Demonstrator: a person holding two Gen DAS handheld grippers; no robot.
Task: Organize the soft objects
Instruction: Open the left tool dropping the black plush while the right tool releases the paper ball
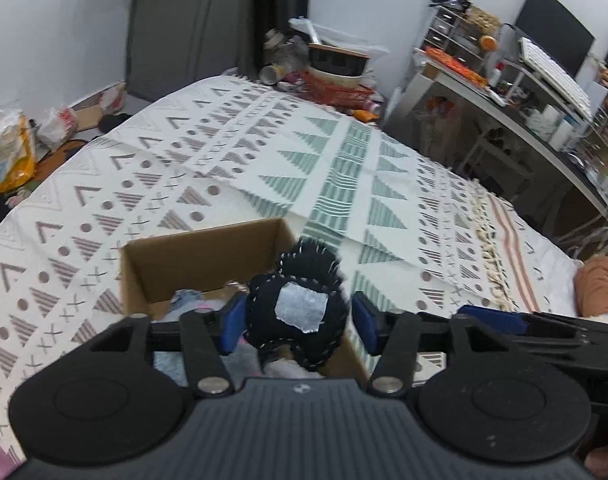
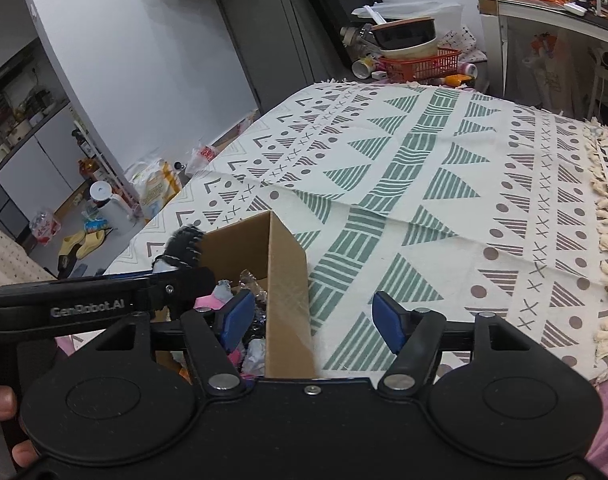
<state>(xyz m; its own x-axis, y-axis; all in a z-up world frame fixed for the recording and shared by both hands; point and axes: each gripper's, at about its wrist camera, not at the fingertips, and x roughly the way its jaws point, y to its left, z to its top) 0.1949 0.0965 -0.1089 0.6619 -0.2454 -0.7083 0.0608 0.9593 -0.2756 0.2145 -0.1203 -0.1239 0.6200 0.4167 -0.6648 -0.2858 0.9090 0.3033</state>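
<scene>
A black soft toy (image 1: 300, 312) with white stitching and a silver patch sits between the fingers of my left gripper (image 1: 300, 326), over the right end of an open cardboard box (image 1: 200, 256). The jaws stand wide, with a small gap between the toy and the right pad (image 1: 365, 328). Pink, grey and blue soft items (image 1: 188, 300) lie inside the box. In the right wrist view the toy (image 2: 182, 248) shows above the box (image 2: 244, 248). My right gripper (image 2: 311, 320) is open and holds nothing. Its fingers straddle the box's near wall (image 2: 288, 280).
The box rests on a bed with a patterned white, green and grey spread (image 1: 264, 152). An orange-brown cloth (image 1: 599, 288) lies at the bed's right edge. A red basket with bowls (image 2: 419, 60) stands beyond the far end, a cluttered desk (image 1: 523, 92) to the right.
</scene>
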